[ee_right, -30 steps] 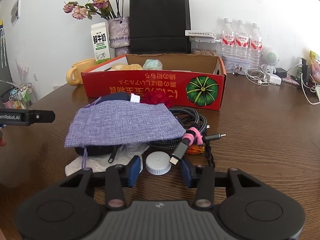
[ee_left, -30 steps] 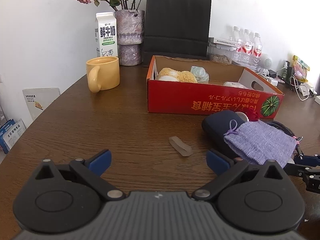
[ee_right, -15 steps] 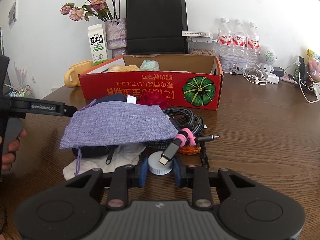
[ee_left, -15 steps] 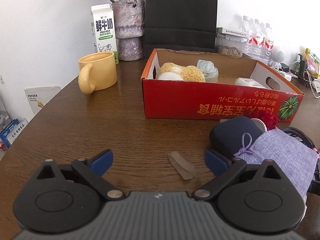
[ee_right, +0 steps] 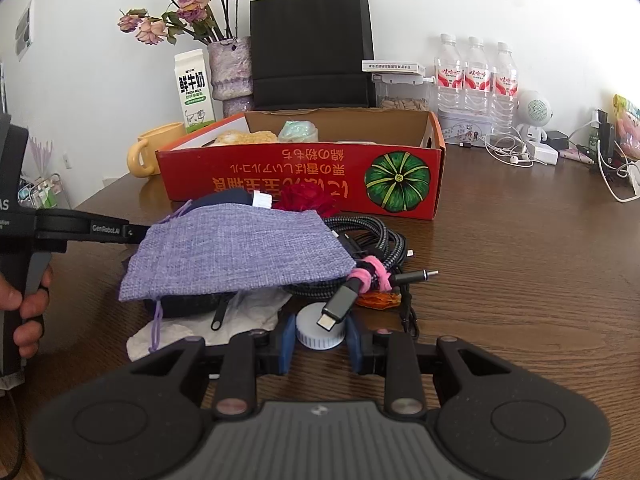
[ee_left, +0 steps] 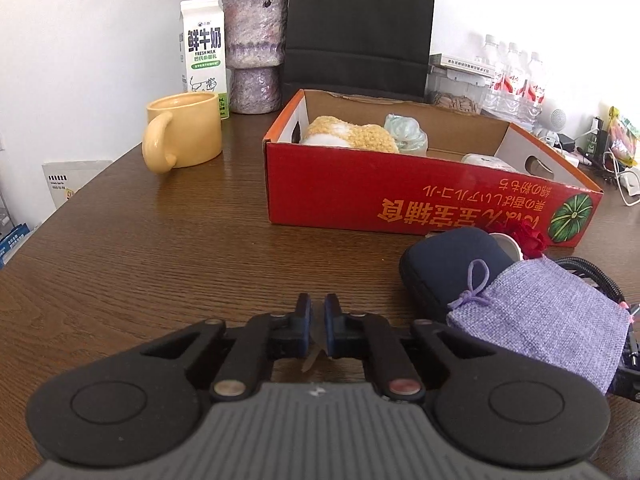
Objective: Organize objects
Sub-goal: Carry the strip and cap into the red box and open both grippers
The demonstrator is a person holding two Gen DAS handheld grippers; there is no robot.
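Both grippers look loaded, so the step in hand is lift and carry to the red box, which sits ahead of both. Left gripper: jaws pinched nearly together on a small translucent strip; only a sliver shows between the blue pads, its tail poking out below them, so I judge the hold thin. Advice: lift straight up off the table before moving forward, no wrist roll, or the strip could slide out. Right gripper: jaws a little apart, clamped on the white bottle cap, pads against its ribbed sides. The grey USB plug rests across the cap's top, and the coiled cable lies just beyond it. Risk: raising the cap drags the plug and cable along. Better to back the cap out toward the gripper body first, then lift. The purple pouch on the dark case ahead-left of the right gripper stays clear if the path goes up and right of it.
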